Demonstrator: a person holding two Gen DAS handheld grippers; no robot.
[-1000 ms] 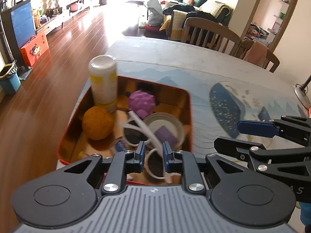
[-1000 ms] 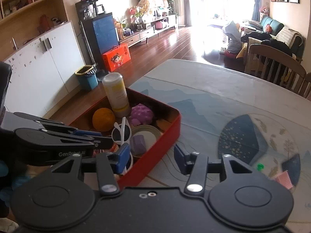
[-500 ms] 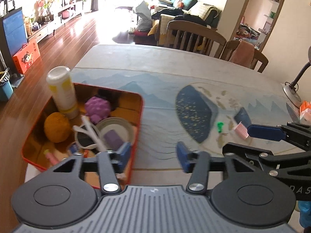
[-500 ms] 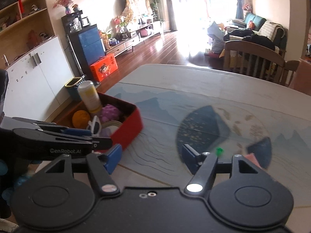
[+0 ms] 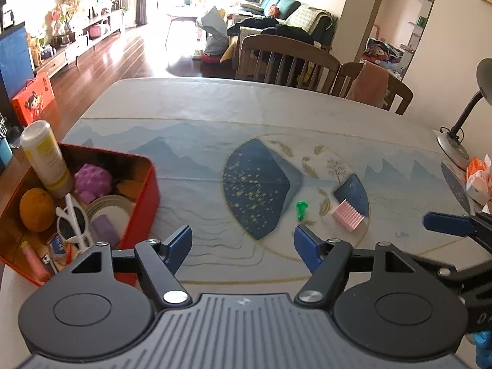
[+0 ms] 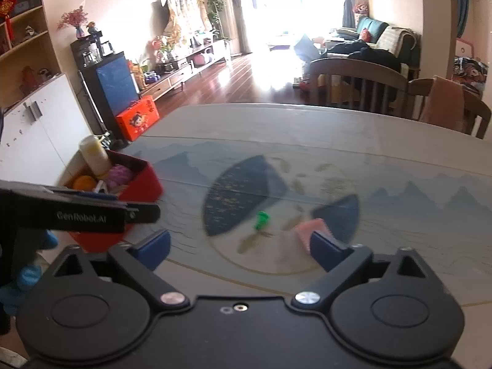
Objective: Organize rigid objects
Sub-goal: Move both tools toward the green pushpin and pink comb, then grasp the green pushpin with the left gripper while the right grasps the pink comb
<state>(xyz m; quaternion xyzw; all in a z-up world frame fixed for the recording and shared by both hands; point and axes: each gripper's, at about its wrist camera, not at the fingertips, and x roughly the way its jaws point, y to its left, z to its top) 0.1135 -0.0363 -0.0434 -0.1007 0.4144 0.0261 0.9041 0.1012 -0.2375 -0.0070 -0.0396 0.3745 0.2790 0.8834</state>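
Note:
A red tin box point(image 5: 140, 215) at the table's left edge holds a white bottle point(image 5: 46, 155), an orange ball point(image 5: 36, 209), a purple lump point(image 5: 92, 181), white sunglasses point(image 5: 72, 221) and several small items. On the patterned table mat lie a small green piece point(image 5: 301, 209) and a pink ribbed block point(image 5: 349, 216). My left gripper point(image 5: 243, 244) hangs over the mat right of the box, its jaws opening, nothing between them. My right gripper point(image 6: 240, 246) has jaws opening wide and empty, with the green piece point(image 6: 261, 220) and pink block point(image 6: 310, 230) just ahead. The red box point(image 6: 138, 184) is at its left.
Wooden chairs point(image 5: 286, 61) stand along the table's far side, one with a pink cloth point(image 5: 367, 84). A desk lamp base point(image 5: 453, 147) and an orange-white packet point(image 5: 479, 178) sit at the table's right edge. The right gripper's finger point(image 5: 446, 223) reaches in from the right.
Both grippers swung from over the red box rightward to the mat's middle. Both jaws widened, the left from nearly shut beside the sunglasses. The green piece and pink block came into view.

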